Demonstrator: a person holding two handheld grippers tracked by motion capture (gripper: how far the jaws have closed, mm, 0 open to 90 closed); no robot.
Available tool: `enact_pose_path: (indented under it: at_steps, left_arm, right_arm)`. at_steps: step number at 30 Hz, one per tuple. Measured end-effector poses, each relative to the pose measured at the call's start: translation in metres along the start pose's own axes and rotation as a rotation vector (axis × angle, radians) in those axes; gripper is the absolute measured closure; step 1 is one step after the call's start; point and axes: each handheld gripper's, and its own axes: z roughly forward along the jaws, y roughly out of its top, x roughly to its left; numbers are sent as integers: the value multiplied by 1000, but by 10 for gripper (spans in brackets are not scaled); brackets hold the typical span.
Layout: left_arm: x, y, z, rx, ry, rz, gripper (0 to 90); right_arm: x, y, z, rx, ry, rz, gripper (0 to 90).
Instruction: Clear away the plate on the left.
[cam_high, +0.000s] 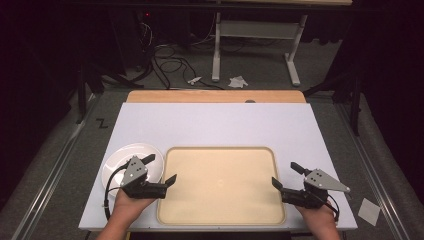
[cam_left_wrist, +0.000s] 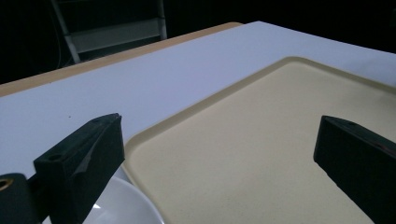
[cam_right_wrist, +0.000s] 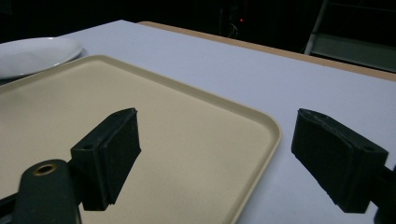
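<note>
Your left tongs (cam_high: 161, 169) hang released over the gap between plate (cam_high: 120, 156) and tray (cam_high: 220, 150), with the plate under their outer jaw. The right tongs (cam_high: 286, 175) straddle the tray's right rim, also released. The tray lies between your hands, long axis across the bench (cam_high: 215, 122); the left is nearer the plate.

Lab: floor cables (cam_high: 167, 62), dark curtains, bare work table (cam_high: 215, 125).

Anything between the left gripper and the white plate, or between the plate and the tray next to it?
Nothing visible. The left gripper hangs open right over the white plate, one jaw over the plate, the other over the tray's edge. The beige tray lies directly beside the plate, its surface bare.
</note>
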Motion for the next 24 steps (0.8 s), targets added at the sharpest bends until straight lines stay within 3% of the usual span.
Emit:
enact_pose_path:
  at_steps: [24]
  left_arm:
    - [45,-8,-42,-30,78,-56,25]
  right_arm:
    - [-1,0,-1,-2,0,1,165]
